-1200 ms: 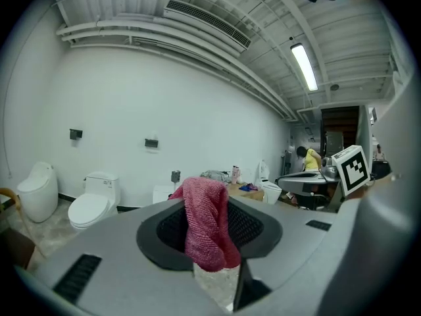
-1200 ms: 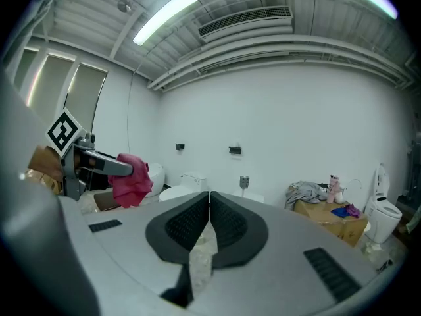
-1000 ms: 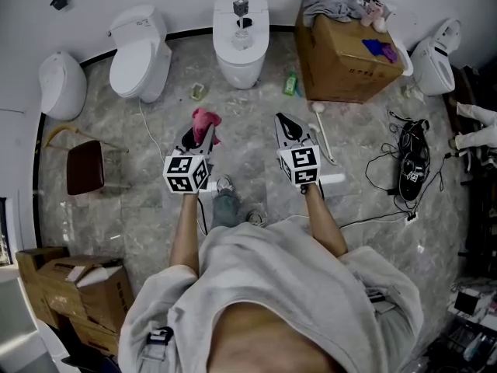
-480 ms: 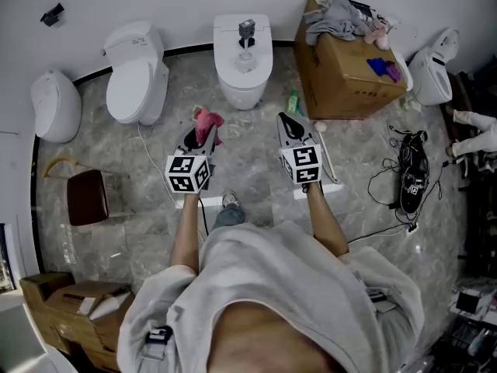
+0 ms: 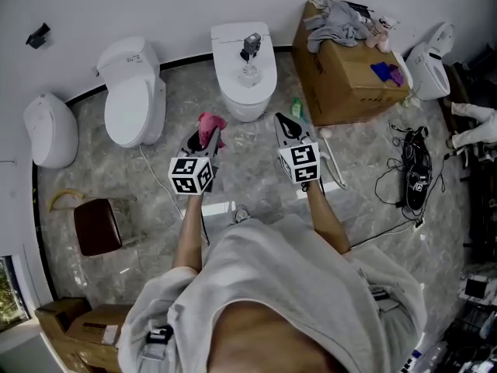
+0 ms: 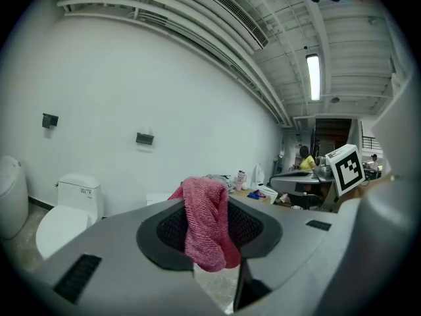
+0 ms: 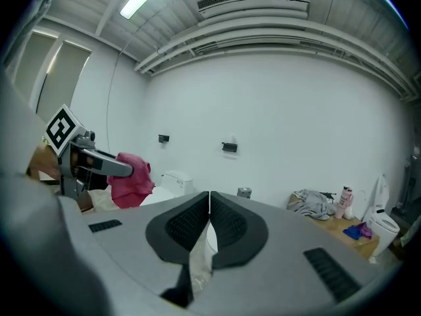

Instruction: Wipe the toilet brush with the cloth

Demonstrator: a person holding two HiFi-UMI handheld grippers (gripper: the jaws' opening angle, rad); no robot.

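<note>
Person has stepped closer to the middle toilet point(image 5: 245, 72), left gripper point(image 5: 203, 137) still clamping the pink cloth point(image 5: 210, 122), right gripper point(image 5: 284, 123) shut and empty, toilet brush point(image 5: 331, 162) lying untouched on the floor right of that toilet, so wiping is not yet begun.

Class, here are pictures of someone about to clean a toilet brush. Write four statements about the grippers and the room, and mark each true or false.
1. The left gripper is shut on the pink cloth. True.
2. The right gripper holds the toilet brush. False: its jaws are together on nothing, and the brush lies on the floor.
3. Clothes lie heaped on the cardboard box. True.
4. The brown stool stands at the person's right. False: it is at the left.
</note>
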